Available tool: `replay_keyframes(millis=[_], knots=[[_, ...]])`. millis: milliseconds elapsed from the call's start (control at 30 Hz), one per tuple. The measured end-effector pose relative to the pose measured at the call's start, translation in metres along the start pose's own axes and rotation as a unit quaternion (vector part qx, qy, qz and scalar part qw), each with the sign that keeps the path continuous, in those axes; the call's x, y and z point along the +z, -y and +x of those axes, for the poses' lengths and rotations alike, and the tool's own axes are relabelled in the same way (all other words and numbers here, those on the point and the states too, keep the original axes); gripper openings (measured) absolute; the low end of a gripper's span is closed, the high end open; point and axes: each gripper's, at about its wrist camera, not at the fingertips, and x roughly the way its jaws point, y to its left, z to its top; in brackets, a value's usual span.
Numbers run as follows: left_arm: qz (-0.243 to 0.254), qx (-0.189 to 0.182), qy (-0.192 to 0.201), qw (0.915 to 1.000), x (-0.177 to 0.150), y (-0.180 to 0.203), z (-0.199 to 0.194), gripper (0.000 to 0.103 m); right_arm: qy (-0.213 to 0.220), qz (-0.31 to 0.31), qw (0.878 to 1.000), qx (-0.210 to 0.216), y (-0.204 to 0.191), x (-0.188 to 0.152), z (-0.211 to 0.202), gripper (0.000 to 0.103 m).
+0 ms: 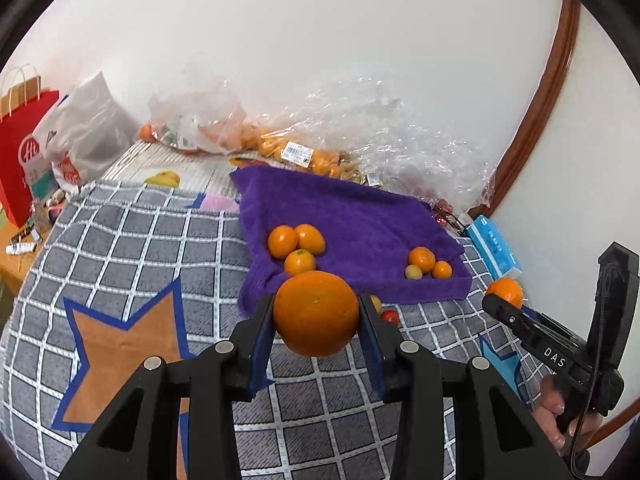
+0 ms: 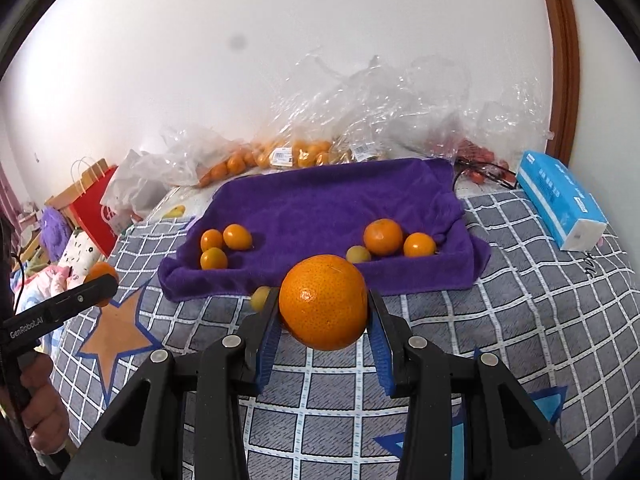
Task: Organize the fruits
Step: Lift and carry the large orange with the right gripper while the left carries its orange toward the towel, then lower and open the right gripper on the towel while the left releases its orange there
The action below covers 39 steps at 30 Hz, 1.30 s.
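While both grippers hung above the checked blanket (image 2: pixel 520 280), each had its fingers closed partway around an orange. The left gripper (image 1: pixel 316 316) clamped a large orange (image 1: pixel 316 312) between its blue pads (image 1: pixel 262 344), clear of the blanket. The right gripper (image 2: pixel 323 308) pinched its own orange (image 2: pixel 323 302) the same way, held in the air just short of the purple towel (image 2: pixel 320 204). On the towel lay two clusters of three fruits: three small oranges (image 2: pixel 222 246) at its left side, and at the right two oranges beside a small yellowish fruit (image 2: pixel 358 255). Another yellowish fruit (image 2: pixel 260 298) sat on the blanket just off the towel's near edge. Clear bags of fruit (image 2: pixel 280 156) were heaped against the wall behind, and a blue tissue pack (image 2: pixel 560 204) lay at the right.
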Motion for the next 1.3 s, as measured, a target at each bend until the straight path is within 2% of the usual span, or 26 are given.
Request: replay_keyframes(millis=[433, 633, 1033, 1300], knots=[[-0.010, -0.006, -0.008, 0.9999, 0.036, 0.011, 0.019, 0.038, 0.020, -0.010, 0.999, -0.031, 0.012, 0.040, 0.000, 0.041], [-0.015, -0.007, -0.018, 0.9997, 0.050, 0.014, 0.037, 0.038, 0.018, -0.020, 0.999, -0.038, 0.018, 0.059, 0.019, 0.041], [0.003, 0.013, -0.044, 0.9989, 0.061, 0.031, 0.076, 0.038, 0.013, -0.008, 0.999, -0.038, 0.039, 0.080, 0.057, 0.041], [-0.025, 0.001, -0.065, 0.9976, 0.070, 0.017, 0.094, 0.038, 0.017, 0.003, 0.999, -0.044, 0.060, 0.091, 0.084, 0.041]])
